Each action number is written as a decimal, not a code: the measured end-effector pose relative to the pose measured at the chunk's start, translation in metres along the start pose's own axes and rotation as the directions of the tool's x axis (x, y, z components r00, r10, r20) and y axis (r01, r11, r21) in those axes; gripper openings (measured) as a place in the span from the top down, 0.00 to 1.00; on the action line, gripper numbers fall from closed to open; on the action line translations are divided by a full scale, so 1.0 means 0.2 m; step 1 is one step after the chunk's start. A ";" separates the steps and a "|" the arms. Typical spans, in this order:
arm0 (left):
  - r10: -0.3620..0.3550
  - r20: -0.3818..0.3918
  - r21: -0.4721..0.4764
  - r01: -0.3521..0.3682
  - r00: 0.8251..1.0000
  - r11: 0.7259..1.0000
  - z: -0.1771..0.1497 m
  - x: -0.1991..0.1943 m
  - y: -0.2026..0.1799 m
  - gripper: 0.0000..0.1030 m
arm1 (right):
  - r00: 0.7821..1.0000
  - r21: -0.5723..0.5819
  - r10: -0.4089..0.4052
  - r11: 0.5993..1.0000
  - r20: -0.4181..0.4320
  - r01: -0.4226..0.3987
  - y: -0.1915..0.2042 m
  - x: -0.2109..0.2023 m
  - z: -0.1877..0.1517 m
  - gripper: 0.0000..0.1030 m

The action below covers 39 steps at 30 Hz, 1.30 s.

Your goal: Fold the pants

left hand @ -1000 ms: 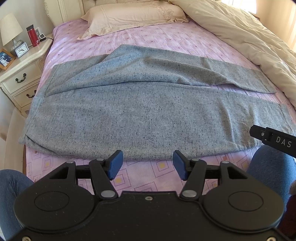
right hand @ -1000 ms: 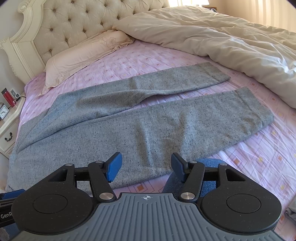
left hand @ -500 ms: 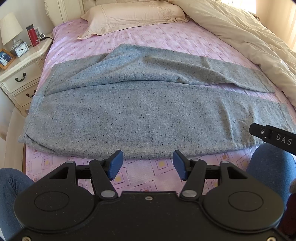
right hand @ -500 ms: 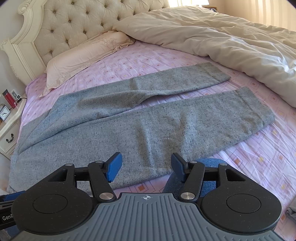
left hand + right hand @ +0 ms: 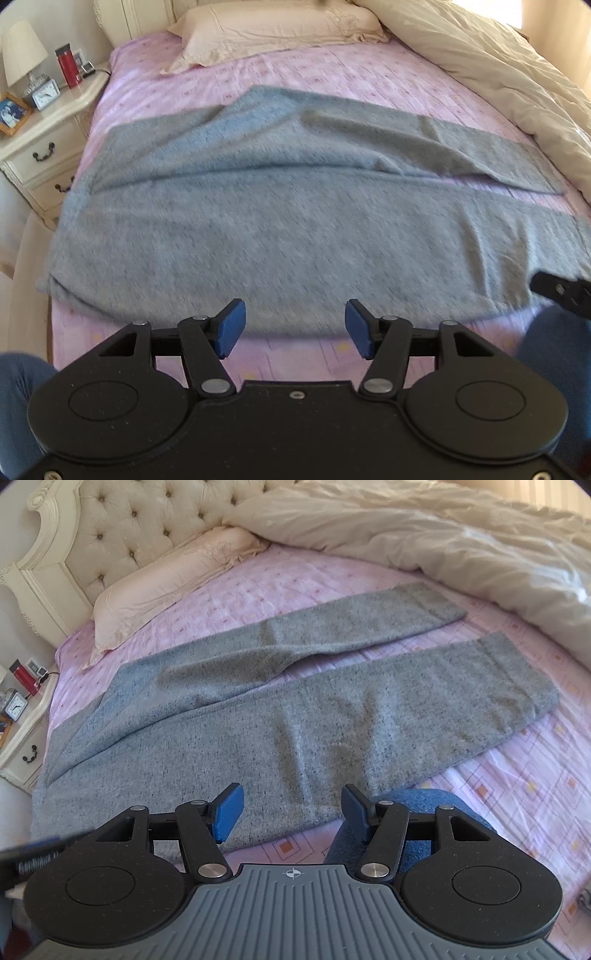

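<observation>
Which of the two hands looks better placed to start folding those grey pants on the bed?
Probably the right. The right tool hangs open over the near leg of the grey pants, with both leg ends in view. The left tool, also open, hovers over bare pink sheet short of the fabric's edge.

pink patterned bedsheet (image 5: 332,70), cream pillow (image 5: 273,29) at sheet's head end, beige duvet (image 5: 443,535) bunched on sheet's right, white nightstand (image 5: 40,140) left of sheet, lamp (image 5: 24,55), red bottle (image 5: 68,68), clock (image 5: 46,96) on nightstand
</observation>
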<state>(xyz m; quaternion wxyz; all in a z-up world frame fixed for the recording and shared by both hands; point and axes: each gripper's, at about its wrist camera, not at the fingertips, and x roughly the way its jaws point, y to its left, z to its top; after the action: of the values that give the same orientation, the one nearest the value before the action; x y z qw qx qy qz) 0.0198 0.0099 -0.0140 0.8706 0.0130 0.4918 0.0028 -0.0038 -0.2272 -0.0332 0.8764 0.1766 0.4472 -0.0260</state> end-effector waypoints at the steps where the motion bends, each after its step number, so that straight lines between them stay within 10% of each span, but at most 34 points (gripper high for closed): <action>1: 0.007 0.007 0.003 -0.007 1.000 1.000 0.02 0.01 0.01 0.40 | 1.000 0.004 0.008 1.000 -0.013 -0.008 -0.01 0.01 0.01 0.45; 20: 0.098 0.067 0.041 -0.101 0.993 0.994 0.56 0.46 0.18 0.40 | 0.988 -0.052 -0.142 0.988 0.058 0.145 -0.28 0.41 0.79 0.45; 39: 0.169 0.036 0.069 -0.171 0.985 0.983 0.84 0.76 0.32 0.40 | 0.962 0.258 -0.260 0.927 -0.086 0.273 -0.35 1.14 1.42 0.45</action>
<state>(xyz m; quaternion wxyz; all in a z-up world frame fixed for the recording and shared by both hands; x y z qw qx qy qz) 0.2434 0.0731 -0.0559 0.8735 0.0865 0.4755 0.0593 0.3384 -0.3607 -0.0822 0.8213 0.2316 0.4813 -0.2005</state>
